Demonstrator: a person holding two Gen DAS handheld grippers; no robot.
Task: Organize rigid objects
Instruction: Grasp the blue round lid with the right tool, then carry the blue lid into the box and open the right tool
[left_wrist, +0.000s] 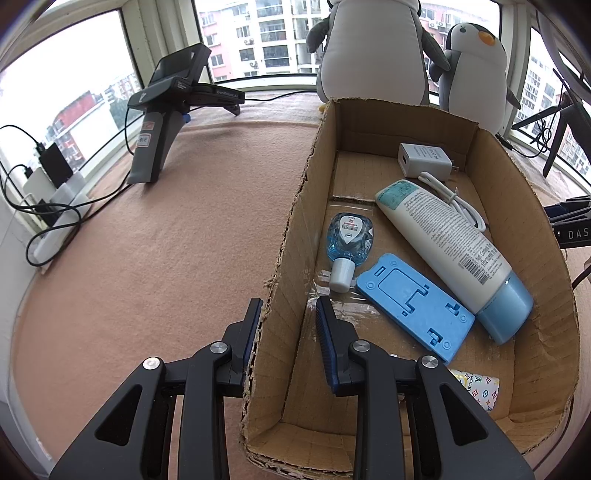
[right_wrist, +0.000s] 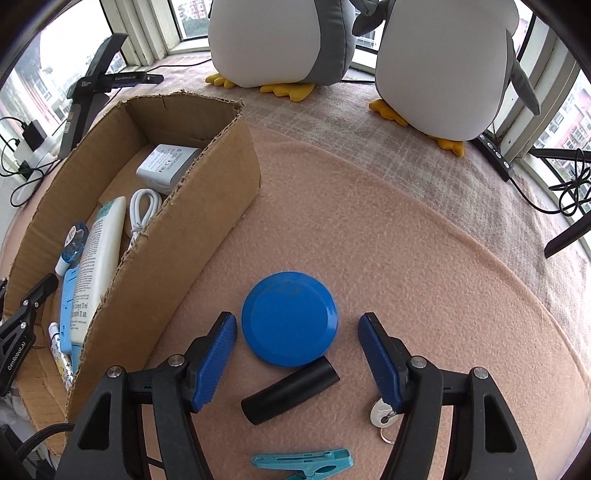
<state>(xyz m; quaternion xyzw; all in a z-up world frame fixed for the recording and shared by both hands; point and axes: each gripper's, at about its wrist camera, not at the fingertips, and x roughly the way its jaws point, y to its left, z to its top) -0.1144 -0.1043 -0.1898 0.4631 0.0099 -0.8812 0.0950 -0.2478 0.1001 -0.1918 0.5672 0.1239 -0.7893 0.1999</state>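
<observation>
In the right wrist view, our right gripper (right_wrist: 297, 363) hangs over the pink blanket (right_wrist: 424, 280), jaws apart and pressing on nothing. The blue disc (right_wrist: 289, 318) and the black cylinder (right_wrist: 290, 391) both lie between the fingers at lower centre, the cylinder's upper end touching the disc's lower rim. We judge the disc is the target, so we should lower squarely and close across its width, keeping the pads off the cylinder so it does not get dragged along. A key (right_wrist: 382, 413) sits just beside the right finger and a teal clothespin (right_wrist: 303, 463) at the bottom edge; both are close enough to snag.

In the left wrist view, our left gripper (left_wrist: 288, 314) is clamped on the left wall of the cardboard box (left_wrist: 295, 229), steadying it. Further in lie a blue phone stand (left_wrist: 415, 306), a small blue bottle (left_wrist: 349, 240), a white tube (left_wrist: 450, 251) and a charger (left_wrist: 424, 158) with its cable (left_wrist: 454, 201). Free floor remains near the front for the disc. Two plush penguins (right_wrist: 443, 66) stand at the top.
</observation>
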